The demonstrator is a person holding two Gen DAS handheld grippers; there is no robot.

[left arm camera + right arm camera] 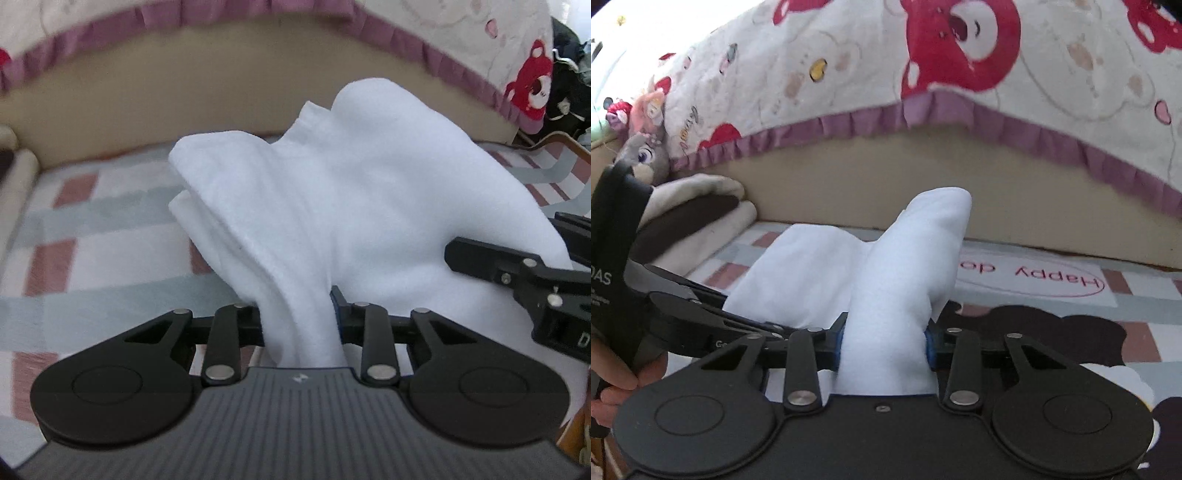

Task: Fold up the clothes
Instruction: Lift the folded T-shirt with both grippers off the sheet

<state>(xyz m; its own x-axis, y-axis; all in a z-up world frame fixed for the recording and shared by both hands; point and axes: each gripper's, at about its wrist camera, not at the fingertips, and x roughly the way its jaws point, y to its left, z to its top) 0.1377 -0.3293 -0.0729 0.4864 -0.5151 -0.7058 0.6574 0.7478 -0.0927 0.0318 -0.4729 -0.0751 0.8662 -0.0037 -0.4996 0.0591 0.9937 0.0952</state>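
Observation:
A white fleecy garment [332,203] is lifted in a bunch over a checked mat [103,258]. My left gripper [299,317] is shut on a gathered fold of it, and the cloth runs up and away from the jaws. One finger of the right gripper [480,260] shows at the garment's right edge. In the right wrist view, my right gripper [884,343] is shut on another thick fold of the white garment [908,258], pressed between its blue pads [837,345]. The left gripper's body [683,306] reaches in from the left, held by a hand [613,384].
A beige bed side [1015,206] rises behind the mat, with a bear-print cover and purple ruffle [849,122] hanging over it. Folded beige and brown blankets [701,214] and plush toys [642,151] sit at the left. A dark printed shape [1034,332] lies on the mat at the right.

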